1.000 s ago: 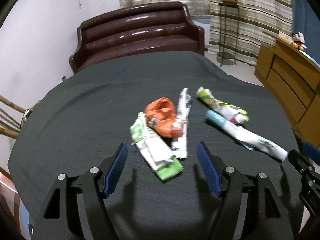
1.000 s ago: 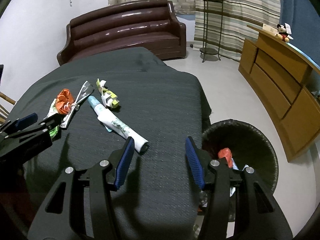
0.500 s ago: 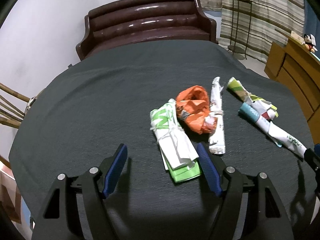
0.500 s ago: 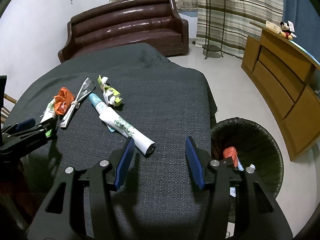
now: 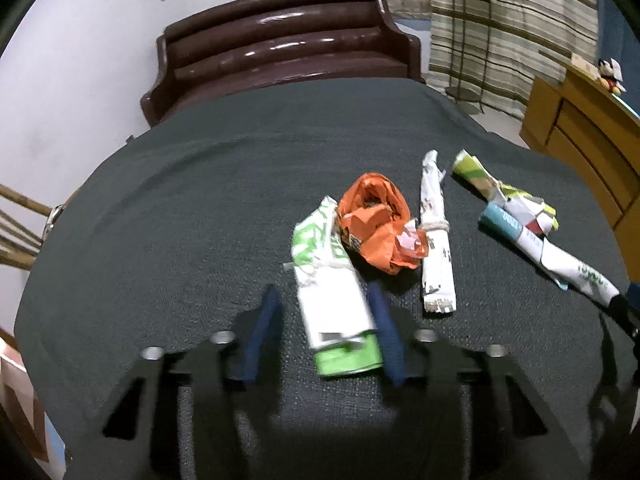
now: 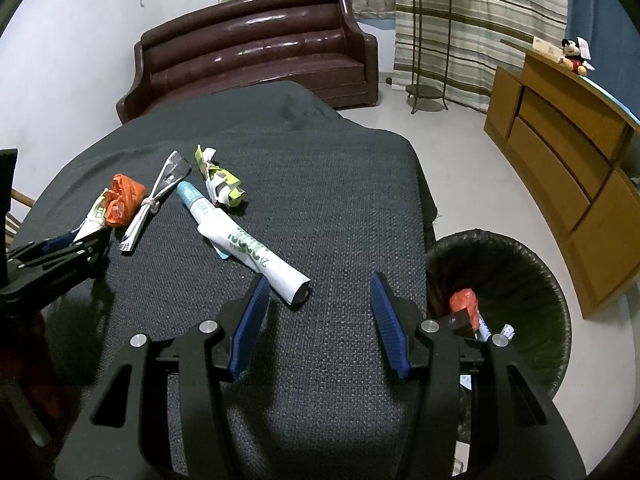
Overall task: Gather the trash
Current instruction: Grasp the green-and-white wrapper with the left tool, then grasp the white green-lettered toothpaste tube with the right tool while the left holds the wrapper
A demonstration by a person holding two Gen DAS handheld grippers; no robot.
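Several pieces of trash lie on the dark cloth-covered table (image 5: 180, 200). A green-and-white folded wrapper (image 5: 332, 288) lies between the fingers of my left gripper (image 5: 326, 328), whose jaws are half closed around it, still apart on the left side. An orange crumpled bag (image 5: 376, 220), a white tied strip (image 5: 436, 248), a yellow-green wrapper (image 5: 504, 192) and a long white rolled wrapper (image 5: 560, 256) lie beyond. My right gripper (image 6: 320, 316) is open and empty, with the rolled wrapper's (image 6: 256, 248) end just ahead of its left finger.
A black-lined trash bin (image 6: 500, 300) with some trash inside stands on the floor right of the table. A brown sofa (image 6: 256, 52) is behind the table, a wooden cabinet (image 6: 568, 152) at right. My left gripper also shows in the right wrist view (image 6: 60, 252).
My left gripper moved forward over the green-and-white wrapper and its jaws narrowed around it. My right gripper moved closer to the rolled wrapper's end and stays open.
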